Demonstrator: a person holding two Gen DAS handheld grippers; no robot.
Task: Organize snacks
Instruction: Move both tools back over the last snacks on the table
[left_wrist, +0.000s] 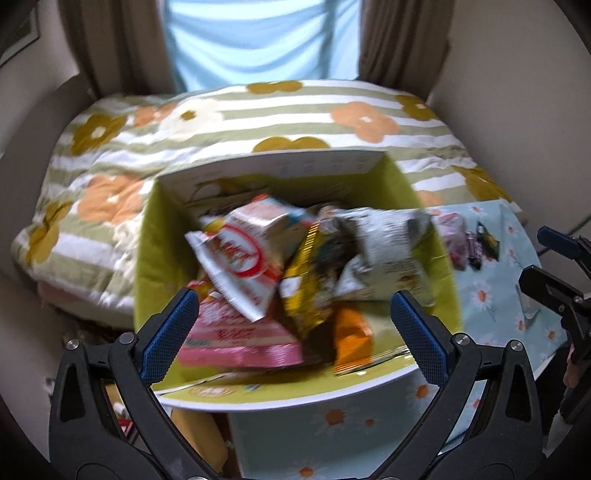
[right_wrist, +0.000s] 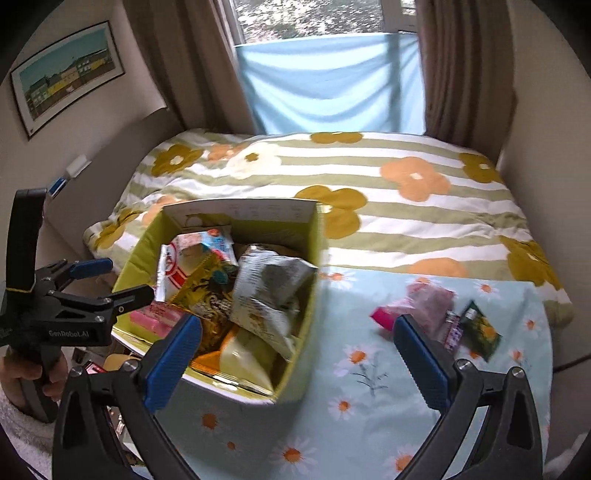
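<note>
Right tool (right_wrist: 297, 354) up close, jaws spread wide and empty, hanging over the daisy-print desk (right_wrist: 362, 413). Left tool (left_wrist: 291, 332) likewise apart, nothing between its pads, above the green box (left_wrist: 159, 236) crammed with crinkly packets. Further out at two o'clock from the right tool, loose snacks (right_wrist: 436, 314) lie flat on the desk: light, soft, slippery film, so I'd pinch a sealed edge. Beyond them, the flowered bed (right_wrist: 406, 206)

Steep wrist views — shared snack box (left_wrist: 295, 162)
</note>
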